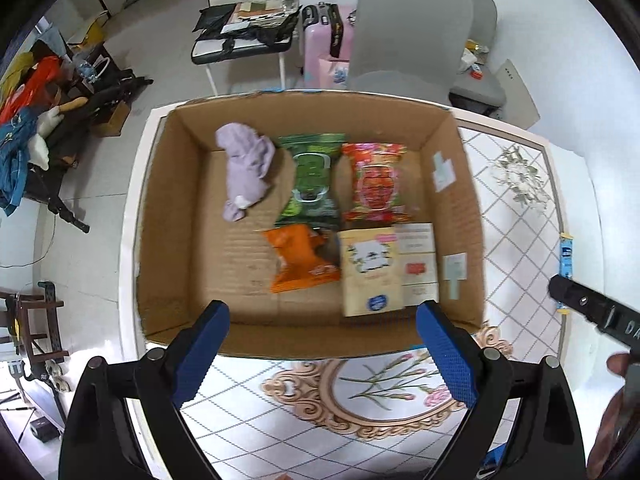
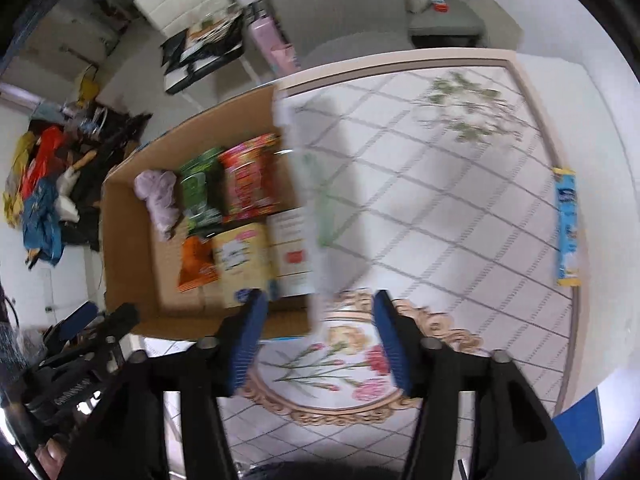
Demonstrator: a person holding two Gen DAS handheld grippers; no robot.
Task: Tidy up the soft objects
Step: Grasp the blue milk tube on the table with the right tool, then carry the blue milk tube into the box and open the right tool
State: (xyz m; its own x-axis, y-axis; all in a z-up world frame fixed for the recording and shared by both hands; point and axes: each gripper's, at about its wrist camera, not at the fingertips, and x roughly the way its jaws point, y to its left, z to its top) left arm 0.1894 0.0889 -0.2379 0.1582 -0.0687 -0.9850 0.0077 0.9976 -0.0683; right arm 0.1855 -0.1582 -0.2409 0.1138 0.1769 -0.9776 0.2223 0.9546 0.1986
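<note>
An open cardboard box (image 1: 464, 184) stands on the patterned table. In it lie a lilac cloth (image 1: 246, 170), a green wipes pack (image 1: 310, 178), a red wipes pack (image 1: 376, 182), an orange pouch (image 1: 300, 258), a beige pack (image 1: 370, 270) and a white pack (image 1: 418, 262). My left gripper (image 1: 322, 354) is open and empty, just in front of the box's near wall. My right gripper (image 2: 322, 340) is open and empty above the table by the box's right near corner (image 2: 304, 320). A blue tissue packet (image 2: 566, 222) lies at the table's right edge, also in the left view (image 1: 565, 256).
The table has a tiled cloth with a floral medallion (image 1: 376, 392). Grey chairs (image 1: 408, 28) stand behind the table. A cluttered folding table (image 1: 244, 36), a pink suitcase (image 1: 326, 52) and piles of clothes (image 1: 24, 120) are on the floor to the left.
</note>
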